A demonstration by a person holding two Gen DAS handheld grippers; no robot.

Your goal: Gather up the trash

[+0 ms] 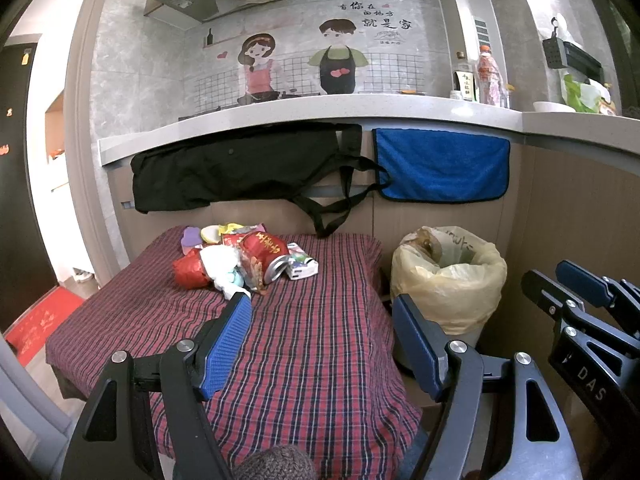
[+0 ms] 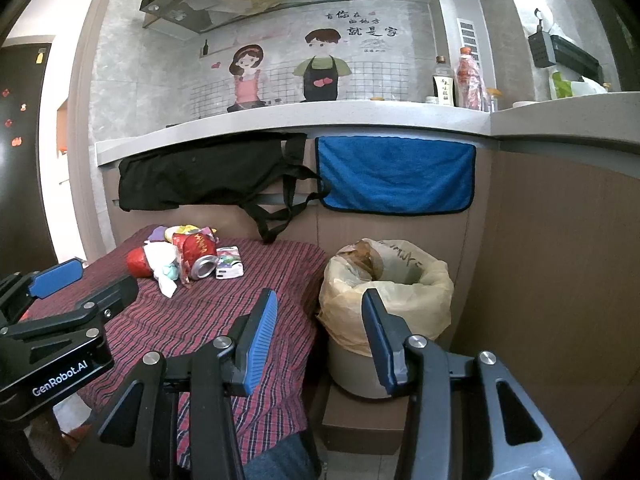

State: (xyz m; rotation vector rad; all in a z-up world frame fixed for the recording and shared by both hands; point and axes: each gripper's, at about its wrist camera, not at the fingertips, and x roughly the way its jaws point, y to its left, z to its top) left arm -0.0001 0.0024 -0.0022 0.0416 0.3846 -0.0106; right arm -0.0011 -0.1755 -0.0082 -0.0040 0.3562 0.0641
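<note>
Both the left gripper (image 1: pixel 322 306) and the right gripper (image 2: pixel 320 302) hang wide apart, holding nothing. The trash pile (image 1: pixel 244 260) lies at the table's (image 1: pixel 320 360) far end, beside the lined bin (image 1: pixel 448 276).

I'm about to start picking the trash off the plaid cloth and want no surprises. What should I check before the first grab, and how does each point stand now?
1. Left gripper open and empty: ok.
2. Right gripper open and empty: ok.
3. Trash pile in view and unobstructed at the far end of the plaid cloth: ok.
4. Red can graspable: lies on its side, open end facing the cameras, touching the wrappers; ok, but neighbours may shift.
5. Bin open, lined with a bag, standing right of the cloth: ok.
6. Room left in the bin: cannot tell; something brown sits near its rim, the depth is hidden.
</note>
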